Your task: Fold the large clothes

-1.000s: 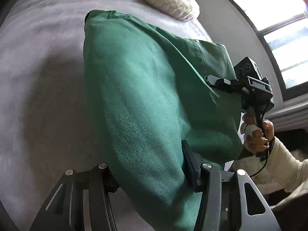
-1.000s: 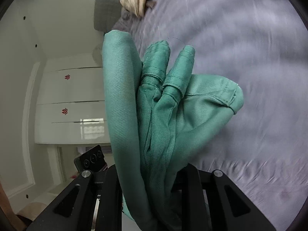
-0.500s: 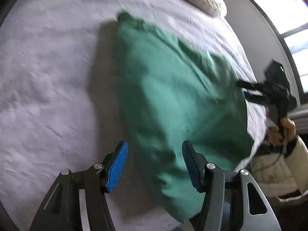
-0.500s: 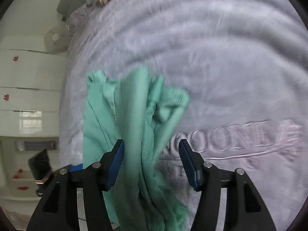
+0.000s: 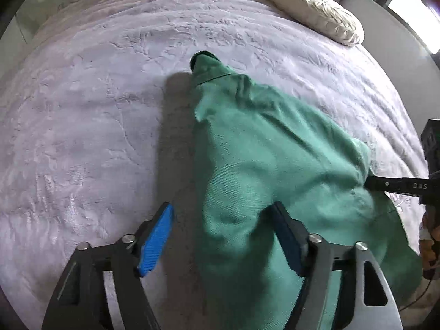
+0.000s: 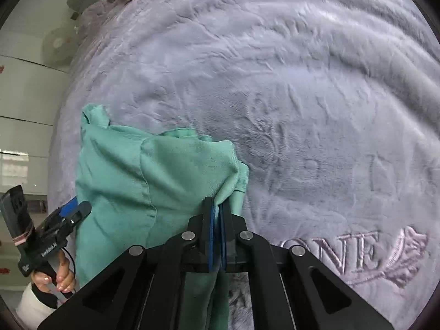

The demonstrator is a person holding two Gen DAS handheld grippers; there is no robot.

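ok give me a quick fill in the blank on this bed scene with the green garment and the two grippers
1. The green garment lies on a ______ blanket.
2. The right gripper is ______ on a fold of the garment.
3. The left gripper has ______ pads, and its jaws are opening around the cloth.
4. A ______ pillow rests near the far edge of the bed.

Missing words: purple; shut; blue; cream
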